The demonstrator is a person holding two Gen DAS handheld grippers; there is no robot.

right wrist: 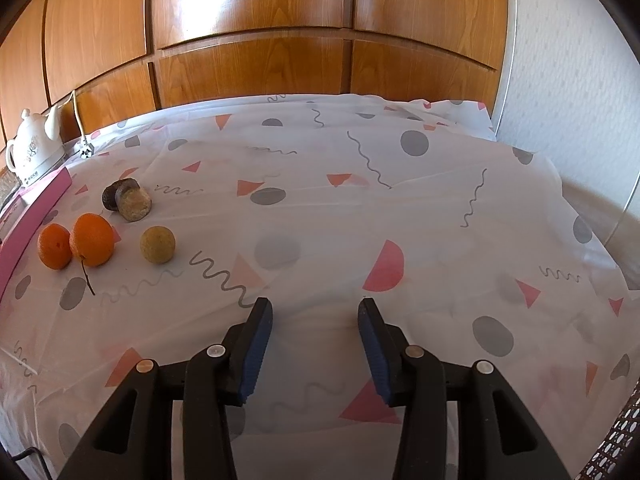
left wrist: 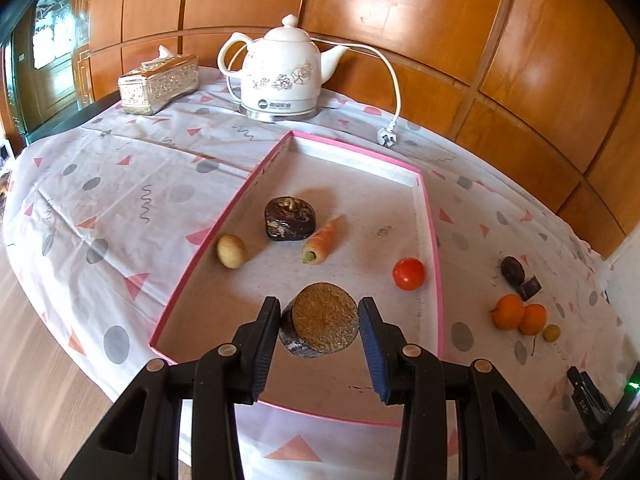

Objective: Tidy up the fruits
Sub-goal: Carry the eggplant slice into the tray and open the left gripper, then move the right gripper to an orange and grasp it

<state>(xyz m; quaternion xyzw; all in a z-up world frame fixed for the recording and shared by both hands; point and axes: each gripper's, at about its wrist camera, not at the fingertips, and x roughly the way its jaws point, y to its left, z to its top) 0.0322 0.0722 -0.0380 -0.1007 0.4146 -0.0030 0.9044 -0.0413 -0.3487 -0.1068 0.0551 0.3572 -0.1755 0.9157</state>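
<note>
A: Fruit first: my left tongs (left wrist: 319,307) have a short dark cylinder (left wrist: 320,326) between the pads, its round tan cut face turned up and toward the camera, its long axis running down and away toward the tray floor. The left pad (left wrist: 267,344) looks to be touching its side; on the right I see a thin gap, so I cannot tell whether it is truly clamped.

B: Where is that over the table?

A: Over the near part of the pink-rimmed tray (left wrist: 439,292). Beyond it in the tray lie a tomato (left wrist: 408,274) to the right, a small potato (left wrist: 231,251) to the left, then a carrot (left wrist: 321,242) lying tilted, thick cut end toward me and tip pointing away to the right, with a dark lump (left wrist: 290,219) just beside it.

B: And the right tongs?

A: My right tongs (right wrist: 316,308) are wide apart over the cloth (right wrist: 360,200), holding nothing. Off to their left, outside the tray, sit a small round tan fruit (right wrist: 157,244), two oranges (right wrist: 76,246) touching each other, and farther back two dark pieces (right wrist: 128,198) side by side.

B: Anything at the back?

A: A white kettle (left wrist: 282,74) and a tissue box (left wrist: 158,84) by the wooden wall.
</note>
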